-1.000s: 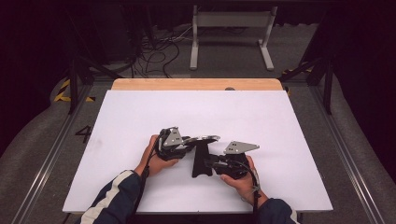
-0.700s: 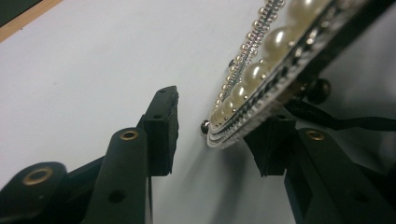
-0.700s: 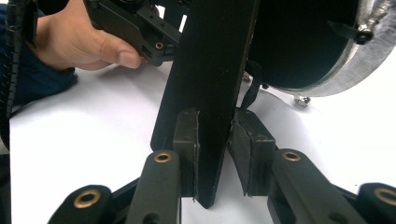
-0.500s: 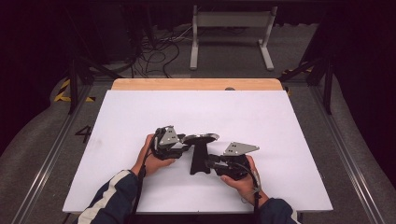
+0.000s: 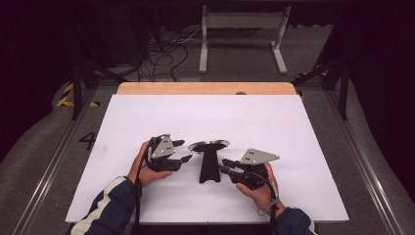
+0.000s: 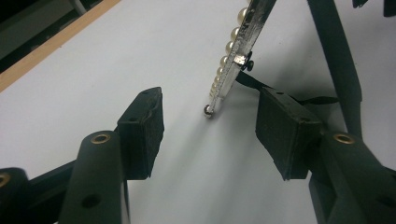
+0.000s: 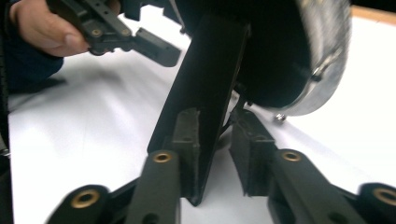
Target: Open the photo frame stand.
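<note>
standing on the white table (image 5: pixel 303 127), a pearl-rimmed round frame (image 5: pixel 209 145) with black easel leg

A dark numeral "4" (image 5: pixel 88 141) stands on the grey floor beside the table's left edge, well to the left of the left gripper (image 5: pixel 180 151). Nothing else is legible.

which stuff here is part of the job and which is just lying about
In the job:
- round silver pearl-rimmed picture frame on its black easel leg
- right claw, closed on the leg
- left claw, open beside the frame, jaws just opening

Lying about:
- white table sheet
- tangled black floor cables
- grey metal stand
</note>
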Tool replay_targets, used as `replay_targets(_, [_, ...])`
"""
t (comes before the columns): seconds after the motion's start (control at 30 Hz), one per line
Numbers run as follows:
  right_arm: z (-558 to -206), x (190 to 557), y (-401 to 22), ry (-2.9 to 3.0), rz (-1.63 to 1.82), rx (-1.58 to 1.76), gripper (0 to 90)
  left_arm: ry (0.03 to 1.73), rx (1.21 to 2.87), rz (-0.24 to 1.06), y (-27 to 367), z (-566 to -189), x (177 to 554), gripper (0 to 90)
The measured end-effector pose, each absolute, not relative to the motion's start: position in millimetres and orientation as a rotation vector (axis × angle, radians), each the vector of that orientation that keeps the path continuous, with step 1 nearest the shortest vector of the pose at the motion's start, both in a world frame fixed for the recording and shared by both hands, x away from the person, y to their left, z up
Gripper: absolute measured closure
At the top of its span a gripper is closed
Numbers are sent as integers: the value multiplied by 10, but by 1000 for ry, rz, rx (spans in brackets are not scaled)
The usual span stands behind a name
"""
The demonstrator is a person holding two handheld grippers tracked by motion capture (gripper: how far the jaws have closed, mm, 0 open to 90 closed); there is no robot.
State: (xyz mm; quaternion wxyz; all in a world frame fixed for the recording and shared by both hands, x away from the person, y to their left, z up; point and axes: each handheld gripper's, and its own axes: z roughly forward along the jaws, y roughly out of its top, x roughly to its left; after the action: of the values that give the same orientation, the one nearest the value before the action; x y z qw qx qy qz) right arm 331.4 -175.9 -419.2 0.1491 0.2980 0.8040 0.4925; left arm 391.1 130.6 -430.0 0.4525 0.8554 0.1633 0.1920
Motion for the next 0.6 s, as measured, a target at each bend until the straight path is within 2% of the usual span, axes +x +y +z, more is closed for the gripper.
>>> replay_targets(0.13, [-4119,3225,-1741,2237,1457,798,900,396,2110,475,1288,-4298,3910,432])
replay_targets(0.6, [-4199,3116,-1359,2314,1384,717,900,384,2084,448,1227,-4285,3917,550])
